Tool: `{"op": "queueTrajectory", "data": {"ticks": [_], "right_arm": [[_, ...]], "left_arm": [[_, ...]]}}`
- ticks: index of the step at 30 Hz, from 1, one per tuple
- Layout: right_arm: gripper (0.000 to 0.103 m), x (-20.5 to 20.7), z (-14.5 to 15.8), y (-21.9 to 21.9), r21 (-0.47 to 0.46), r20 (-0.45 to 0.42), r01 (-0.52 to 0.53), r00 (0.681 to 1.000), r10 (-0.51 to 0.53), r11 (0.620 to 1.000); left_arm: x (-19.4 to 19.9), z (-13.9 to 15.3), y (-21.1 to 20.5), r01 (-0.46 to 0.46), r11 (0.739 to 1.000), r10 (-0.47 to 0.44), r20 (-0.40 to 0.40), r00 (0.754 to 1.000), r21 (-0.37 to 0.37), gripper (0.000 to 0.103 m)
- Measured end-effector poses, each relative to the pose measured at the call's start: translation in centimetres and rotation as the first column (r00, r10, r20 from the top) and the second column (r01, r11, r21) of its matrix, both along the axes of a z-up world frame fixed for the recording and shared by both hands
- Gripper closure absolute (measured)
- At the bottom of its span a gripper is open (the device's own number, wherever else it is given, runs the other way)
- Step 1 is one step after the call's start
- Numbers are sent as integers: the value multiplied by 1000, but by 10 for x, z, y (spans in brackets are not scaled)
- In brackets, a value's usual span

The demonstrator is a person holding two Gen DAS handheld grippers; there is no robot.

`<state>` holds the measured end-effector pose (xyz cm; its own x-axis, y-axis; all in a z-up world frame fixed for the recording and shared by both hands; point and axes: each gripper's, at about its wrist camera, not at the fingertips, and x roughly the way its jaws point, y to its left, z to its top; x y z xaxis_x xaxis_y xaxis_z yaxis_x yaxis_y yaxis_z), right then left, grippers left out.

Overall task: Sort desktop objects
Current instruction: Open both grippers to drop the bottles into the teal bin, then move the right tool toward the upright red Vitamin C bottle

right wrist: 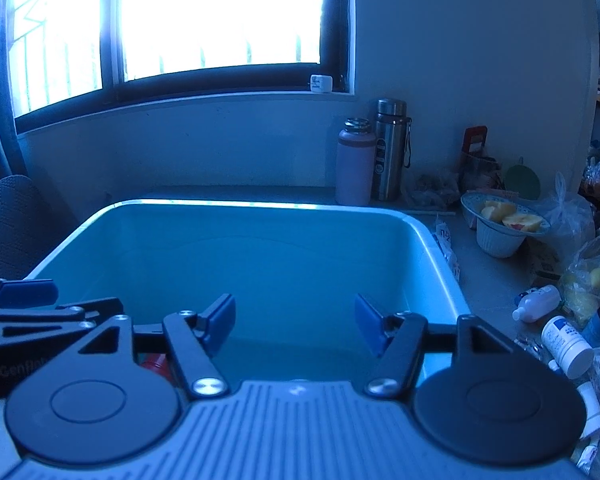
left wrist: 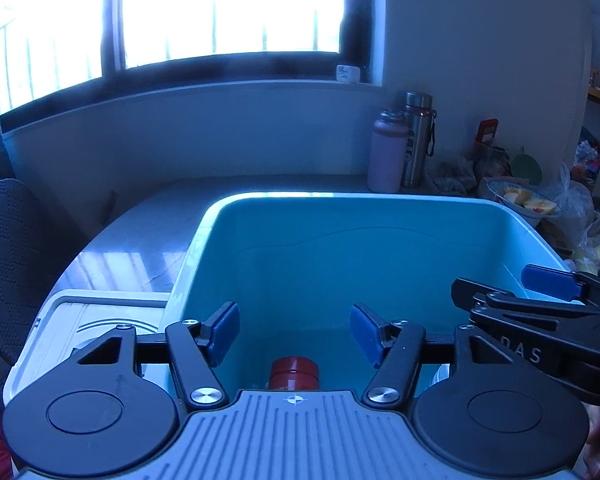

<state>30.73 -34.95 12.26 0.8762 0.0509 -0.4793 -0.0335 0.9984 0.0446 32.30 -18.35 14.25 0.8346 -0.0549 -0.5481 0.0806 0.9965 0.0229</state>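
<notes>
Two handheld grippers hover side by side over a light blue plastic bin on a grey table. The left gripper has its blue-padded jaws parted with nothing between them; a red-capped bottle lies on the bin floor just below it, at 6 o'clock in the left wrist view. The right gripper also stands parted and empty above the bin. At 9 o'clock of the bin lies a white lid. At 1 o'clock stand a pink flask and a steel flask. At 3 o'clock sit a bowl of fruit and scattered small white bottles.
</notes>
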Motion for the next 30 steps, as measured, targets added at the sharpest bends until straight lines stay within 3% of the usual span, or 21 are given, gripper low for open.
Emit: {"op": "queueTrajectory", "data": {"ticks": [5,9,19,25,30], "right_arm": [[30,-5,5,-4,3,23,-18,1000,17,1000],[26,-16,14,-7,19,53,-15,998,14,1000],[15,-81,21,12,-2,153,47,987,-46,999],[9,-131,6,30,-49,162,64,985,-55,997],[7,-166,-20,37,-26,117,73,991,-70,997]], "left_arm": [[-8,9,-1,-19,1000,19,25,1000,-10,39],[-22,17,-1,-23,1000,24,48,999,-17,30],[-77,27,11,31,1000,-31,92,995,-5,22],[-124,11,27,38,999,-38,99,994,-3,21],[-159,-17,45,15,1000,-14,50,999,-13,21]]}}
